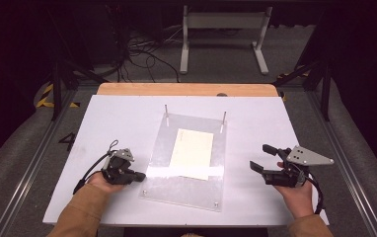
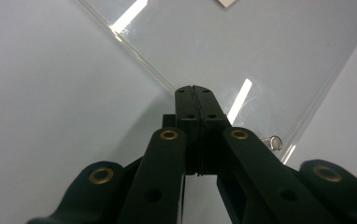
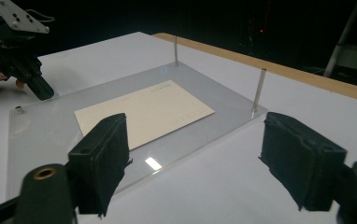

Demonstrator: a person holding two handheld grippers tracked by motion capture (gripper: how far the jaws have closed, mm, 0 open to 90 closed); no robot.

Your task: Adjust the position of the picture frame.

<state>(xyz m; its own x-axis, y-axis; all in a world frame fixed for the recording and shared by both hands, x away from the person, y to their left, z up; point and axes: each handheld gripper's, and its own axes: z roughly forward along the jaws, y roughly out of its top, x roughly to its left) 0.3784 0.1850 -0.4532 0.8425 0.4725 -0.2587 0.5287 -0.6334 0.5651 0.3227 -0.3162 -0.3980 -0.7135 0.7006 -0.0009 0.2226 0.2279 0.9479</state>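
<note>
The cream paper card [image 1: 192, 152] lies flat on the clear acrylic plate [image 1: 157, 185], which sits in the middle of the white desk [image 1: 102, 123]. The card's long axis runs from the desk's near edge toward its far edge, leaning slightly right. A bright glare strip crosses its near end. Two thin metal pegs [image 1: 166, 112] stand upright at the plate's far corners, well clear of the card, and small studs mark the near corners.

The left claw [image 1: 139, 175] rests at the plate's left edge, near its near-left corner, with its jaws clenched together on nothing; in the left gripper view its tip [image 2: 196, 95] sits just over that clear edge. The card lies to its right and a little farther off.

The right claw [image 1: 263, 158] is out on bare desk, apart from the plate's right edge, its jaws spread wide and empty. From it the card lies to the left, and in the right gripper view the card [image 3: 144, 112] appears between and beyond the two pads [image 3: 103, 156].

Judging by this, the left claw is nearer the card, but the right one is the one set to grasp.
</note>
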